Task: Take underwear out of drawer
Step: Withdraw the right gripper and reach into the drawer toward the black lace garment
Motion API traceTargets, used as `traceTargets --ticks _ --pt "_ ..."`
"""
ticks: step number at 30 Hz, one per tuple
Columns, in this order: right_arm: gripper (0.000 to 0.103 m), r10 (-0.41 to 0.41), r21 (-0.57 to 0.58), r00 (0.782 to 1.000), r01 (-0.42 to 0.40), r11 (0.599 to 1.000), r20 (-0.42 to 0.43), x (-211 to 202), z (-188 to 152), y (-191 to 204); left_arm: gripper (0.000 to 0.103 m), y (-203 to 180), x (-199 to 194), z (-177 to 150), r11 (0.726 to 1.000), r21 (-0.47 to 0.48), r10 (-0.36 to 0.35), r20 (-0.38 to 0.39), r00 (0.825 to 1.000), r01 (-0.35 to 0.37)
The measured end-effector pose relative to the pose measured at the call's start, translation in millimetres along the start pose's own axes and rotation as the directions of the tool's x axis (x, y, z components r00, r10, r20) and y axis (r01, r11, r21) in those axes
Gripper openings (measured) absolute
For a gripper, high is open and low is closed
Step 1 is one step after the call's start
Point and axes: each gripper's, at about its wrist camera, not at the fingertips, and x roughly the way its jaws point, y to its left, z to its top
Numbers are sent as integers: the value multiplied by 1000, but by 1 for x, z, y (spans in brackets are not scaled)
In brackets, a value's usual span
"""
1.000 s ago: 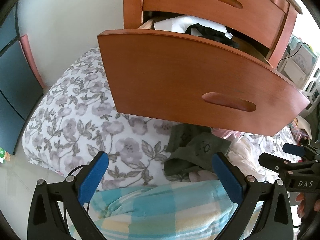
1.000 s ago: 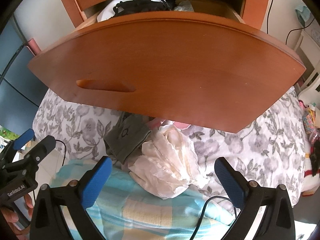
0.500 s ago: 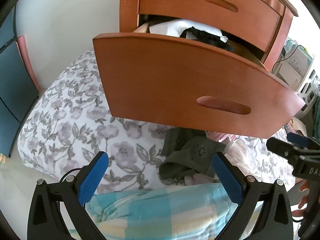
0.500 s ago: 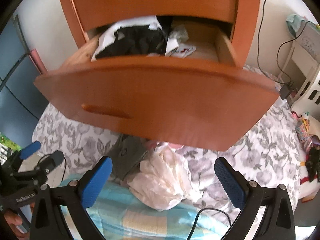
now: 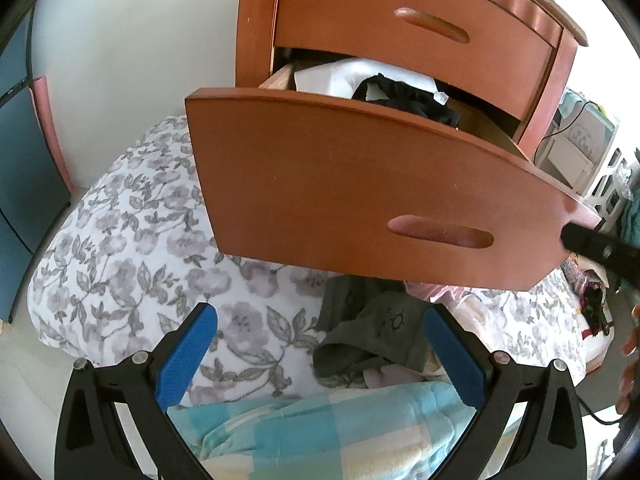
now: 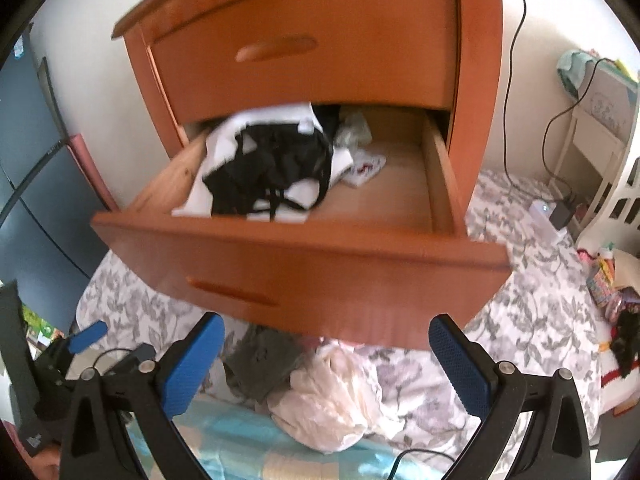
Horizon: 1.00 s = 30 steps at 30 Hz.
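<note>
The lower drawer of a wooden nightstand stands pulled out over the bed. Inside lie black underwear on white cloth, seen also as black underwear over the drawer front. My right gripper is open and empty, raised above the drawer front. My left gripper is open and empty, low over the bed. An olive garment and a cream garment lie on the bed below the drawer.
A floral bedspread and a blue checked blanket cover the bed. The shut upper drawer sits above. A cable and charger lie at right, with white furniture behind. Blue cabinet doors stand left.
My right gripper has risen, so the drawer's inside now shows from above. The left gripper has drifted slightly left and back. Both stay open.
</note>
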Motion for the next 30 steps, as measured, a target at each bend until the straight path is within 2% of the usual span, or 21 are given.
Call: traceTargets --ticks 6,10,15,22,30 --pt "103 -4 2 1000 4 1000 15 -5 15 1 103 7 0 4 998 -38 -47 12 999 47" --pt "103 5 -5 1000 -5 1000 23 -8 22 5 103 14 -3 7 998 -64 -25 59 998 29" --pt "103 28 -36 998 -26 999 54 -14 41 15 103 19 -2 14 997 -63 -28 81 996 33" --pt "103 13 -115 999 -7 993 52 -7 78 29 103 25 8 16 997 -50 -48 65 997 51" --pt "103 -12 -188 1000 15 982 21 22 112 41 103 33 15 16 995 -66 -77 50 996 80"
